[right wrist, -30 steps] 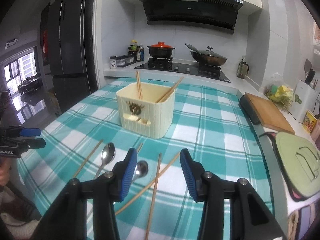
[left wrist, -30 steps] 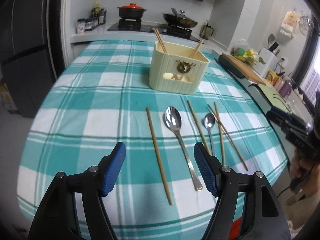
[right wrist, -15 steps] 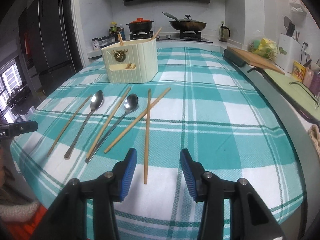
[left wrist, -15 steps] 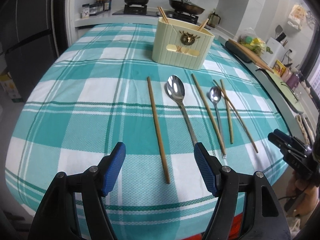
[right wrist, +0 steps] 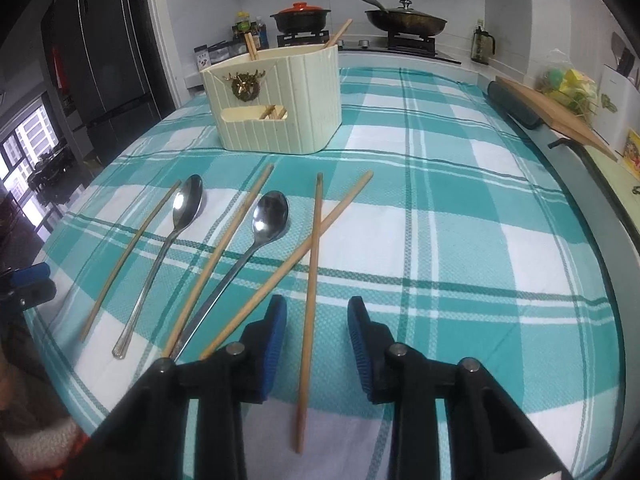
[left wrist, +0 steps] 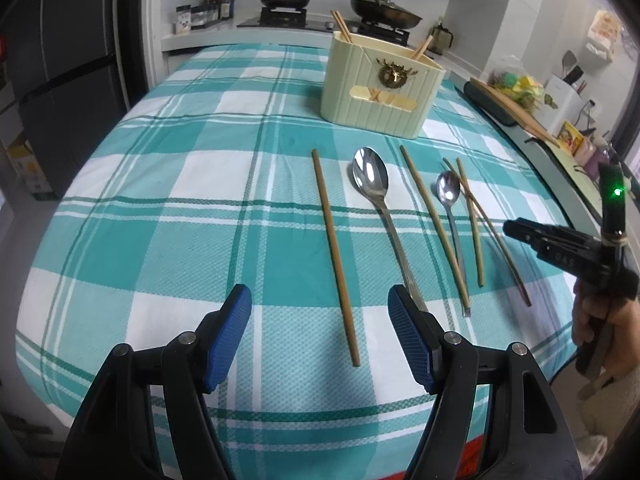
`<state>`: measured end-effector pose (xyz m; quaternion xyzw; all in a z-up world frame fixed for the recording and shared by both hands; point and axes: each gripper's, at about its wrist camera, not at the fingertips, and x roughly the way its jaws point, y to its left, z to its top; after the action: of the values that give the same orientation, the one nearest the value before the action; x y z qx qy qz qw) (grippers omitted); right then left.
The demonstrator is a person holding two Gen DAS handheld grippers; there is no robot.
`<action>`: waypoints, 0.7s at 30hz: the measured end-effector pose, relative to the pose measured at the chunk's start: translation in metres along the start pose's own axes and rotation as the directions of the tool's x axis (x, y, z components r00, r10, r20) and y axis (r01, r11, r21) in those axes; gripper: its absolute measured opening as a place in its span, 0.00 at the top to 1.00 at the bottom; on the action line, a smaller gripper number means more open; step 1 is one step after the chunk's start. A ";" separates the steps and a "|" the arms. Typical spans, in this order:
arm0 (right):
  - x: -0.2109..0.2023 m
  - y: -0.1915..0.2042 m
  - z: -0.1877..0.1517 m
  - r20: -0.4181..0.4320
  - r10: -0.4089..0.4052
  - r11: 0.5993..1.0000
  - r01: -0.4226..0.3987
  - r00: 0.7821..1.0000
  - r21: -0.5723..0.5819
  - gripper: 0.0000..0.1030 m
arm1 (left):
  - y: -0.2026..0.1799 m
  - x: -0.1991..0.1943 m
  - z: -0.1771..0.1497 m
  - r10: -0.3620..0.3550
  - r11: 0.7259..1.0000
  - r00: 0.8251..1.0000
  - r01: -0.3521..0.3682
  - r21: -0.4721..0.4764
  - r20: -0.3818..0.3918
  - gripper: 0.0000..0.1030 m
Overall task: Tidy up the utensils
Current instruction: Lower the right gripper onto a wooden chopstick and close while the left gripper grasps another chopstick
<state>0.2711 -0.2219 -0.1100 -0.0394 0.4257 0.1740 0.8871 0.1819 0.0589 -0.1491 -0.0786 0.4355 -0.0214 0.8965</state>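
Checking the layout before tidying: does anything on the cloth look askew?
Yes: two chopsticks lie crossed beside the small spoon, while the other utensils lie roughly parallel. Nothing looks spilled or damaged.

A table draped in a teal-and-white checked cloth [left wrist: 168,208] carries a cream ribbed utensil holder [left wrist: 380,88] toward its far side. Nearer the front edge, four loose wooden chopsticks, among them one lying alone at the left [left wrist: 335,252], rest flat on the cloth beside a large spoon [left wrist: 378,200] and a small spoon [left wrist: 450,208]; the rightmost two chopsticks [right wrist: 316,236] cross.
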 end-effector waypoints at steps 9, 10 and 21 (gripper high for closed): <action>0.041 0.004 0.012 -0.096 -0.013 1.000 0.013 0.995 0.006 0.94 | 0.007 0.001 -0.003 0.006 1.000 1.000 -0.006 -0.017 -0.008 0.29; 0.037 -0.001 0.011 -0.087 -0.018 0.999 0.021 0.996 0.036 0.94 | 0.008 0.001 -0.003 0.006 1.000 1.000 -0.006 -0.021 -0.010 0.29; 0.015 -0.043 -0.013 -0.064 -0.157 0.968 0.167 0.985 0.190 0.71 | 0.001 0.009 -0.004 -0.005 1.000 1.000 0.005 -0.004 -0.027 0.29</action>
<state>0.2848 -0.2606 -0.1334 0.0087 0.4572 0.0575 0.8874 0.1838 0.0582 -0.1587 -0.0810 0.4473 -0.0237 0.8904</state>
